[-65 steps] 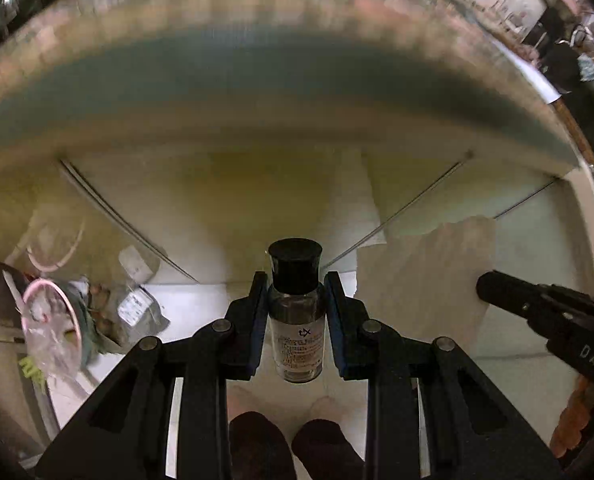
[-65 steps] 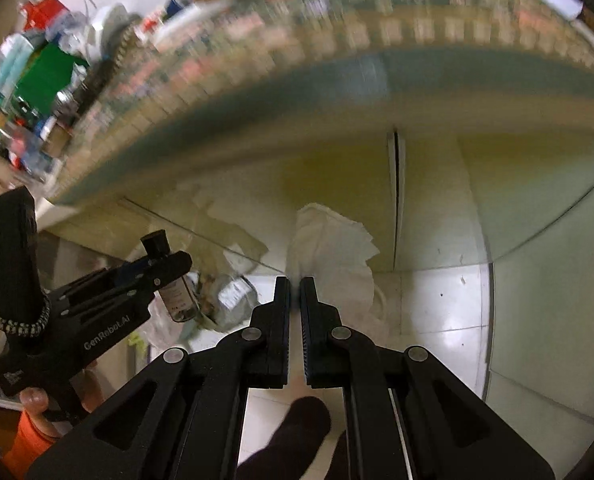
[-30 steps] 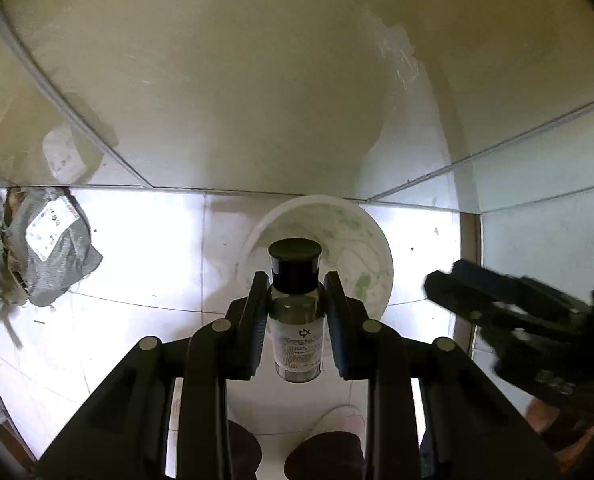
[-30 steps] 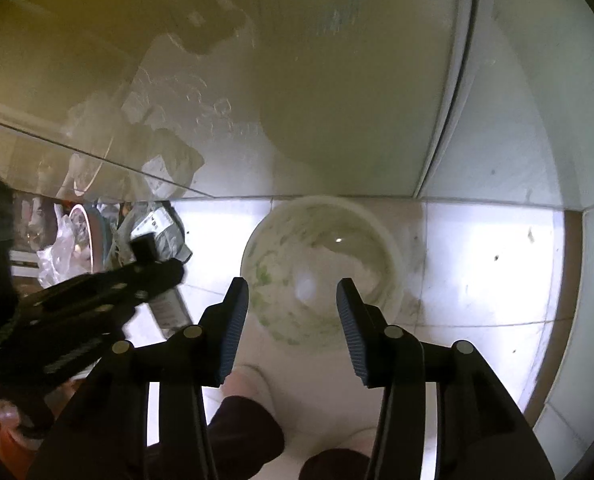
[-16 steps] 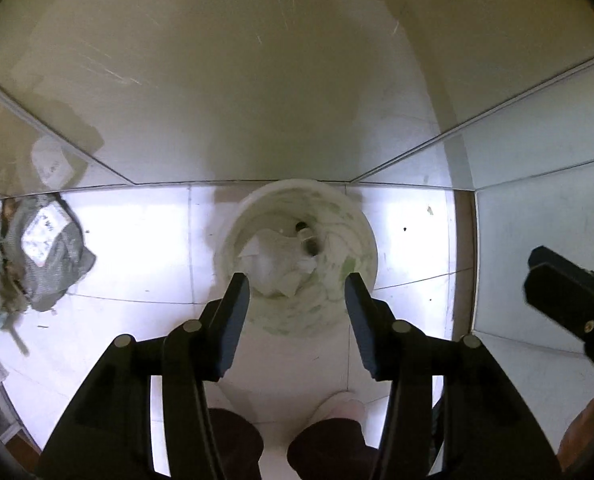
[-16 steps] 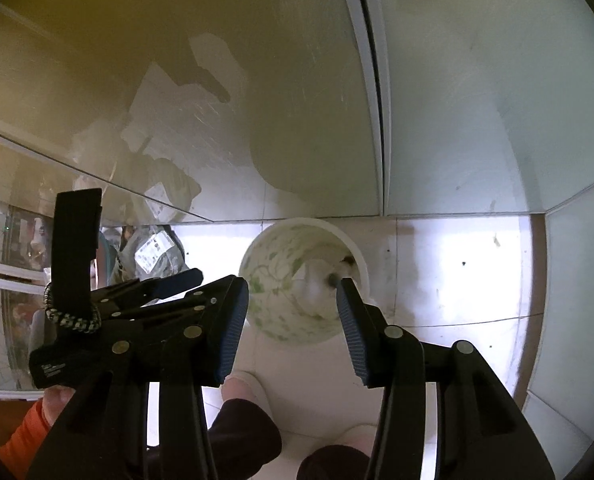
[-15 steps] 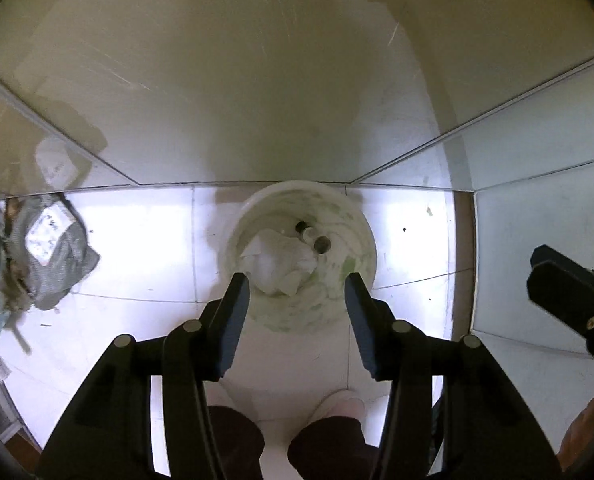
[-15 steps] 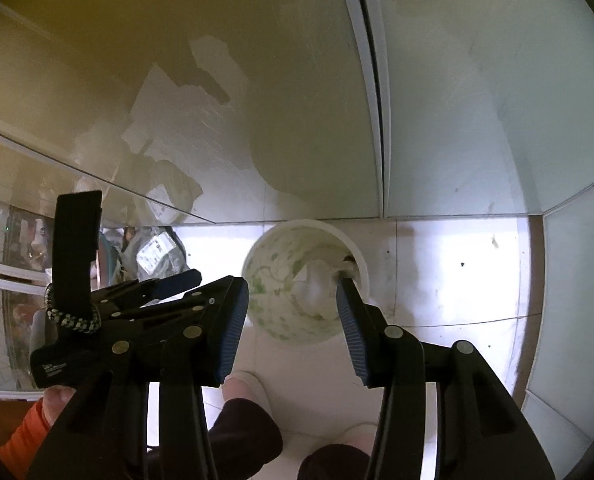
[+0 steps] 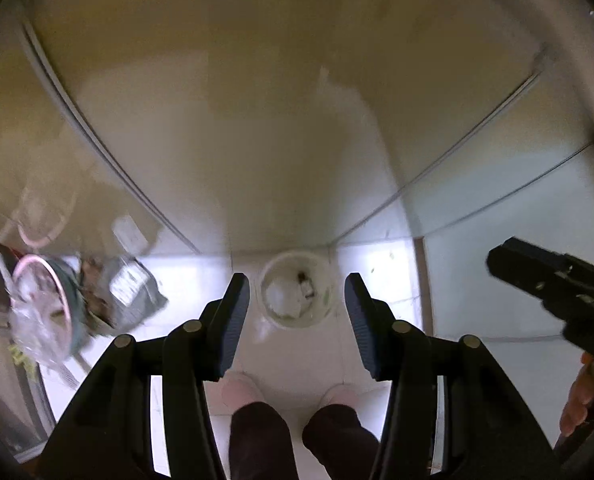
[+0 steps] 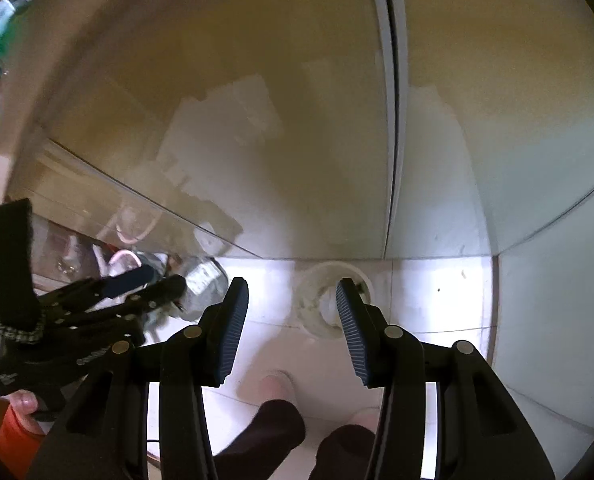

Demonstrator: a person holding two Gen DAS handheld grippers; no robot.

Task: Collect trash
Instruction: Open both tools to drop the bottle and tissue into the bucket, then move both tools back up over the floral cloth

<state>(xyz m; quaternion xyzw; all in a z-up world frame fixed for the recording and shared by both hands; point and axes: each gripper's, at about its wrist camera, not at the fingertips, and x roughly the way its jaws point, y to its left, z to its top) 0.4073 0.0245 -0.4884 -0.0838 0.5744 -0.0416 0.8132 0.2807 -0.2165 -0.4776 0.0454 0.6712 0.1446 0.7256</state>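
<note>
A round white bin [image 9: 295, 295] stands on the tiled floor far below, small in both wrist views [image 10: 317, 304]. Inside it lie a small clear bottle with a black cap [image 9: 306, 283] and crumpled white paper [image 9: 281, 300]. My left gripper [image 9: 297, 296] hangs high above the bin, open, with nothing between its fingers. My right gripper [image 10: 291, 300] is open and empty too, with its right finger in front of part of the bin. Each gripper shows in the other's view, the left [image 10: 97, 300] and the right [image 9: 553, 284].
A pile of rubbish with a grey wrapper [image 9: 131, 288] and a pink-rimmed clear bag [image 9: 41, 308] lies at the left by a cabinet. Pale cabinet fronts [image 9: 277, 120] rise behind the bin. The person's feet in pink slippers [image 9: 241, 394] stand on the floor below.
The left gripper let go of the bottle, which now lies in the bin. Both grippers have since risen well above it, so the bin looks much smaller.
</note>
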